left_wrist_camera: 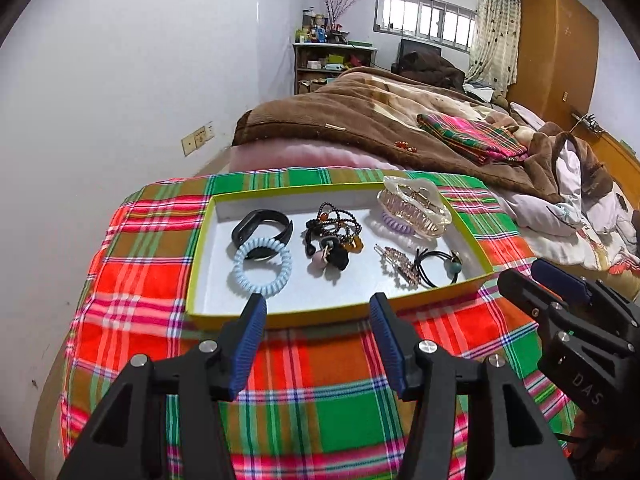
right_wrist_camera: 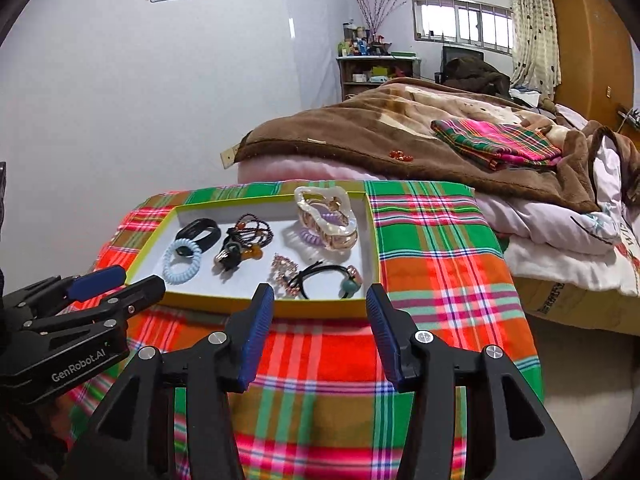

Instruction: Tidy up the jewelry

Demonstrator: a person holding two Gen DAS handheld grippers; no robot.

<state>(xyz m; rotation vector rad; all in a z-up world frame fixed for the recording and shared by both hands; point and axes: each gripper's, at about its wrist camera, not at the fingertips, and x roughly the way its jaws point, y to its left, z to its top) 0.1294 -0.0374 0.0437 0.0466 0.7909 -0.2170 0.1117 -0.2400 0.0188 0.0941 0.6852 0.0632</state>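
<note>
Looks close to finished, judging by layout: all visible hair pieces and jewelry sit inside the shallow yellow-rimmed tray (left_wrist_camera: 192,280), nothing loose on the plaid cloth (left_wrist_camera: 320,400) around it. One small orange-red item (left_wrist_camera: 406,145) lies on the brown blanket (left_wrist_camera: 340,120) beyond the tray's far edge, can't tell what it is or whether it belongs to the task; if it does, that's what is left. Left gripper (left_wrist_camera: 318,308) hangs over the cloth just short of the tray's near rim, jaws apart at a medium width, nothing between them. Right gripper (right_wrist_camera: 320,298) same story, near rim toward the tray's right end, jaws spread and empty. Tray contents, relative to the tray: black wristband (left_wrist_camera: 262,226) at far left, pale blue spiral hair tie (left_wrist_camera: 262,266) just in front of it and overlapping it; middle holds a tangled cluster of beaded bracelets and hair ties (left_wrist_camera: 332,236) with amber and black bits; far right corner has a big translucent claw clip (left_wrist_camera: 414,212) resting partly on the rim, with a lilac spiral hair tie (left_wrist_camera: 394,226) tucked under it; near right has a rhinestone barrette (left_wrist_camera: 398,264) touching a black elastic with teal bead (left_wrist_camera: 440,266). Items grouped loosely, not in compartments; tray floor is plain white. Middle cluster is still knotted together, could call for separating.
</note>
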